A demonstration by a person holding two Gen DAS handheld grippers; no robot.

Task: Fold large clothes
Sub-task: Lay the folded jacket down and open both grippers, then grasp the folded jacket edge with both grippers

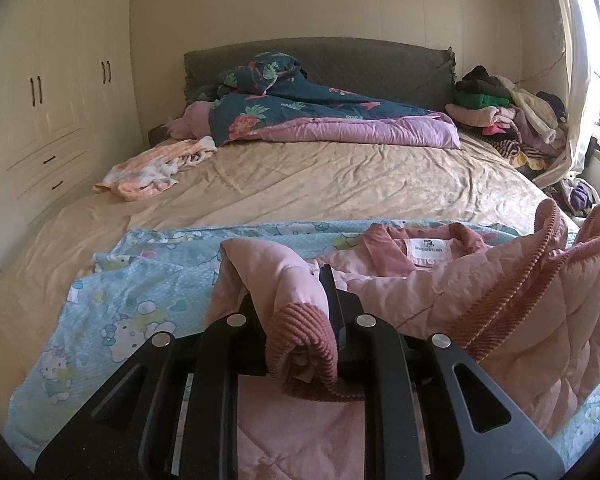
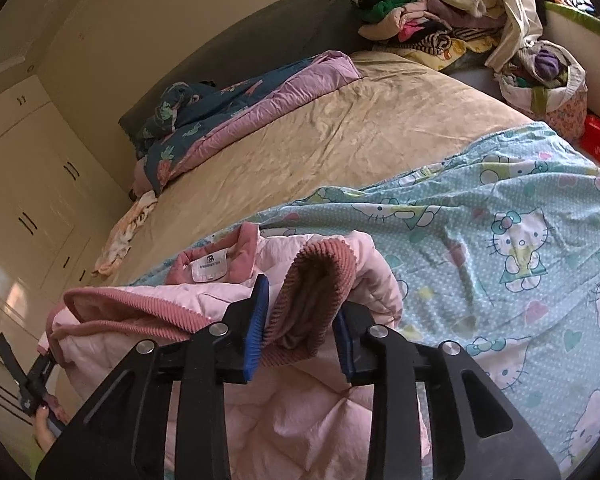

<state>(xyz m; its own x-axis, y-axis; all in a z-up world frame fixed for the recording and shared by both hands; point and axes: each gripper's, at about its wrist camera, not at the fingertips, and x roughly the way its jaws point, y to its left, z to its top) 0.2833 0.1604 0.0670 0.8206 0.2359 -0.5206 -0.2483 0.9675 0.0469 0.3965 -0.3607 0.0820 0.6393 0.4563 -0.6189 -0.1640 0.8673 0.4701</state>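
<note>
A pale pink quilted jacket (image 1: 520, 312) with darker pink corduroy collar and cuffs lies on a blue cartoon-cat sheet (image 1: 140, 292) at the near end of the bed. My left gripper (image 1: 296, 320) is shut on one sleeve cuff (image 1: 300, 336) and holds it raised. My right gripper (image 2: 304, 320) is shut on the other sleeve cuff (image 2: 316, 280), with its blue pads (image 2: 260, 320) on either side. The jacket (image 2: 292, 420) hangs below the right gripper, collar label (image 2: 210, 268) facing up. The left gripper shows at the lower left edge of the right wrist view (image 2: 32, 376).
A tan bedsheet (image 1: 320, 184) covers the bed. A dark floral and purple quilt (image 1: 320, 120) is bunched at the headboard. An orange-white garment (image 1: 156, 172) lies at the left. A clothes pile (image 1: 500, 116) sits at the right corner. White wardrobes (image 1: 52, 100) stand left.
</note>
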